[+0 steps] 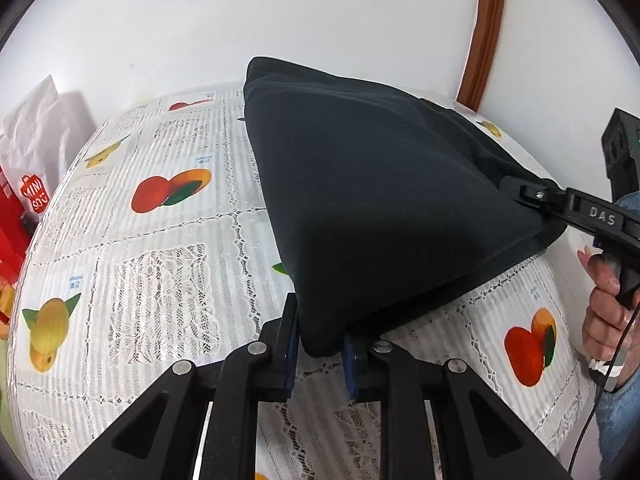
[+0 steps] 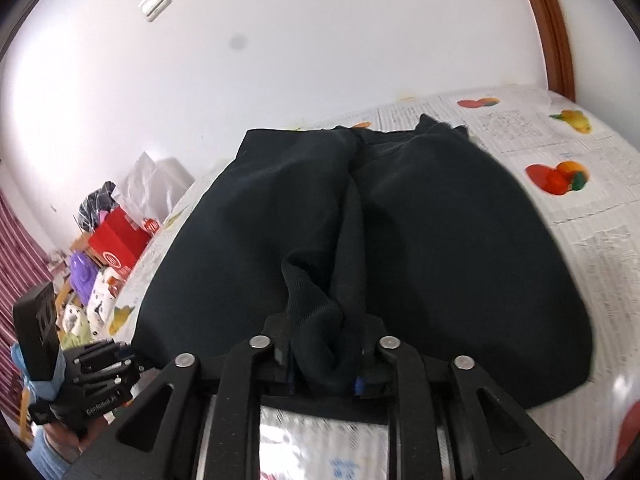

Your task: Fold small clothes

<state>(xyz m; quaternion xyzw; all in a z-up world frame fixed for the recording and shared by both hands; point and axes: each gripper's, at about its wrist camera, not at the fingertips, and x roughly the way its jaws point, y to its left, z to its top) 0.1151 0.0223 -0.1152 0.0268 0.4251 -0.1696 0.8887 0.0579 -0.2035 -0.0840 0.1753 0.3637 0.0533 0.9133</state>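
Presently, a dark navy garment (image 1: 372, 200) is held up off the table (image 1: 160, 264) at two points, its far portion lying on the tablecloth near the wall. Left gripper (image 1: 320, 354): jaws clamped on a lower corner of the garment, cloth bunched between the blue pads (image 1: 291, 350). Right gripper (image 2: 326, 364): jaws clamped on a gathered fold of the same fabric, which rises between them in a rumpled ridge. From the left wrist view, the right gripper's black fingers enter from the right edge and bite the garment's other corner, with the person's hand (image 1: 608, 320) on the handle below. From the right wrist view, the garment spreads in two broad lobes with a seam or crease down the middle; which kind of garment it is cannot be determined. Table covering: white lace-patterned cloth printed with fruit. At the table's left edge stand a red box (image 2: 116, 240) and a white Miniso bag (image 1: 36, 152).
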